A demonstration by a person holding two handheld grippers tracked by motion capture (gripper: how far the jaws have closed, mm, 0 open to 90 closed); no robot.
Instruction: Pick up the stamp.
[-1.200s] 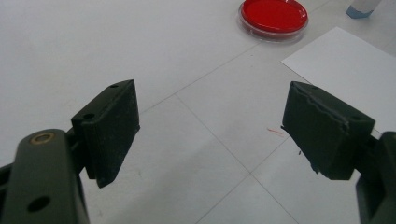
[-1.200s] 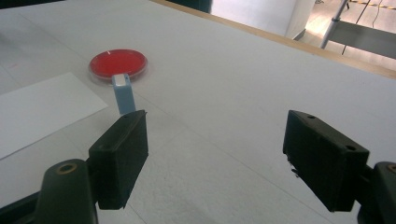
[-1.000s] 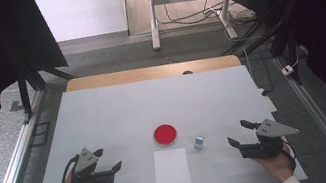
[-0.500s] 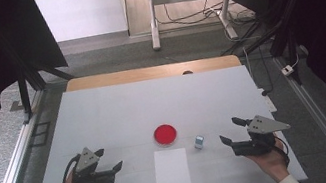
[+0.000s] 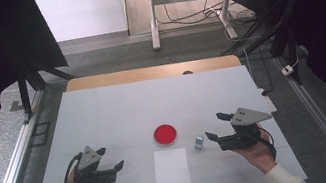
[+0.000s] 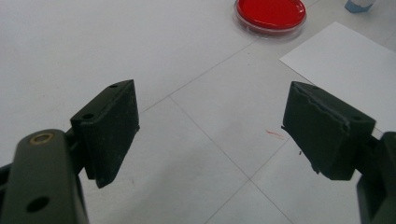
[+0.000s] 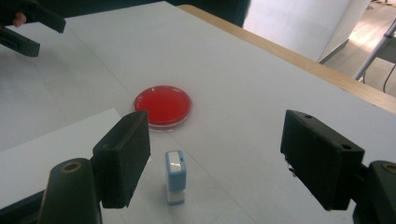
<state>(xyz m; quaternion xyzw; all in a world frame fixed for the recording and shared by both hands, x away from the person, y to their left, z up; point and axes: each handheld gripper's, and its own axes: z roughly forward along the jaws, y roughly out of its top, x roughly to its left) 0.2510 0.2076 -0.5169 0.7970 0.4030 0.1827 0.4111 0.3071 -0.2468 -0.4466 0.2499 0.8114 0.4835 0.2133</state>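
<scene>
1. The right gripper (image 5: 214,126) has its two black jaws spread wide and holds nothing. In the right gripper view the small blue-and-white upright stamp block (image 7: 175,176) stands between the jaws, closer to the left-hand one and untouched by either.

2. Compared with a second ago, the right gripper has slid in across the table toward the stamp block; half a second ago it was still farther out to the side. Its jaws have stayed open throughout.

3. The stamp block (image 5: 199,141) has not moved. It stands upright just beside the round red shallow dish (image 5: 165,135), on the dish's right and a little nearer the person.

4. The flat white sheet of paper (image 5: 171,172) lies just on the near side of the red dish, apart from the stamp block.

5. The left gripper (image 5: 110,158) is well apart from the red dish, on its left and nearer the person. Its jaws also stand wide open and empty (in the left gripper view only bare white tabletop (image 6: 154,60) lies between them), and it has barely shifted.

6. Judging by this approach, the right hand is lining up to grasp the stamp block; a little more forward travel seems needed before closing.
</scene>
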